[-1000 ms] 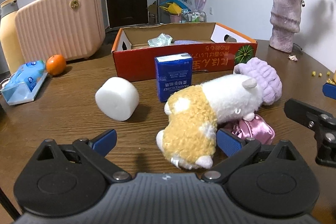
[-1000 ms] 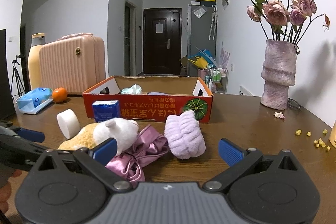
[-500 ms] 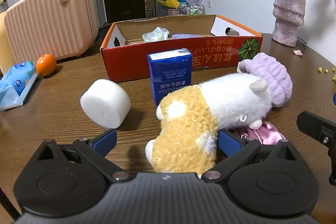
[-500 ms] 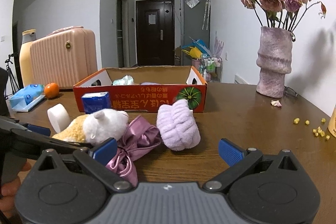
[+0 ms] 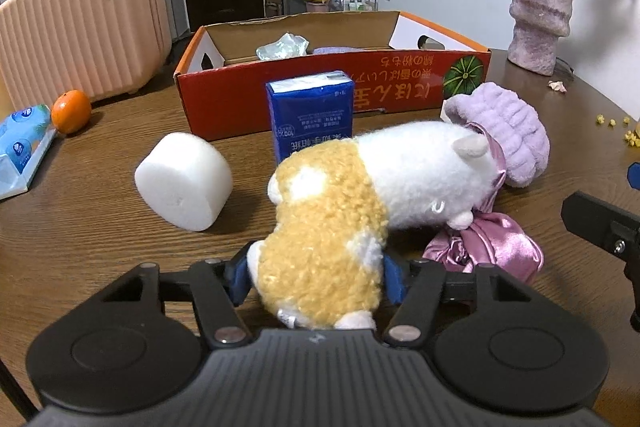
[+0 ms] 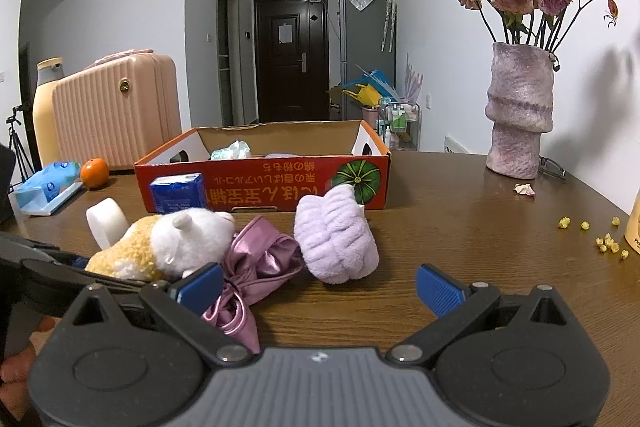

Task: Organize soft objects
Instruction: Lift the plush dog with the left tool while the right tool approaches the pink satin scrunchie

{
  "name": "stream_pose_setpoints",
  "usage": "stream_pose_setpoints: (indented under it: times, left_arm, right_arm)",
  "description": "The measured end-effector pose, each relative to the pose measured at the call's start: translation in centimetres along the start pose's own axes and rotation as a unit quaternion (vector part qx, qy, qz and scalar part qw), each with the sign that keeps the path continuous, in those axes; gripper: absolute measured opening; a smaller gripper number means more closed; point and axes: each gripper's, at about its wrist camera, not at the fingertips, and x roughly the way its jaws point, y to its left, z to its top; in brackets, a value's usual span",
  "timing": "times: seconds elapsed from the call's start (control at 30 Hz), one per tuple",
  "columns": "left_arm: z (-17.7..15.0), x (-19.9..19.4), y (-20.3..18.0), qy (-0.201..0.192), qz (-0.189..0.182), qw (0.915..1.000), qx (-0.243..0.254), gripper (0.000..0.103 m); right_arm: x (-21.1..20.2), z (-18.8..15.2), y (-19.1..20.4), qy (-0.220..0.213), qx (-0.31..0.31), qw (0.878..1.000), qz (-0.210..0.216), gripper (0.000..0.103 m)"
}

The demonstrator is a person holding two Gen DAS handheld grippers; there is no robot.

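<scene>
The left tongs are closing on the yellow rear end of the plush toy, with both blue pads pressed into the fleece on either side; the toy lies on its side on the wooden counter, its white head pointing away and resting against the pink satin bow; the right tongs stand wide open with nothing between the pads, hovering low over the counter just behind the satin bow and the lilac towelling band; the band lies just past the bow, touching it, and close in front of the cardboard box; left of the toy a white foam cylinder rests on its side, apart from it; behind the toy a blue tissue pack stands upright, right against the box front; the box is open at the top, red on the outside, with a crumpled pale bag and something lilac inside; farther left lie a wet-wipe packet and an orange, in front of a pink ribbed suitcase; far right stands a mauve vase of dried roses, with yellow crumbs scattered on the counter.
</scene>
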Motion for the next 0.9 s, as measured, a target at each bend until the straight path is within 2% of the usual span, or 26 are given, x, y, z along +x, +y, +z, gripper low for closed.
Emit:
stream_pose_setpoints:
  times: [0.4,0.7,0.9]
  left_arm:
    - [0.0,-1.2,0.2,-0.026,0.021,0.9994,-0.007,0.059]
    - [-0.1,-3.6,1.1,-0.062,0.015,0.9976,-0.028,0.057]
    - [-0.2,-3.7,1.3,-0.056,0.009,0.9980,-0.030,0.057]
  right_arm:
    - [0.0,0.1,0.0,0.000,0.002,1.000,0.001,0.103]
    - [0.0,0.1,0.0,0.000,0.002,1.000,0.002,0.103]
    - [0.0,0.1,0.0,0.000,0.003,1.000,0.001,0.103]
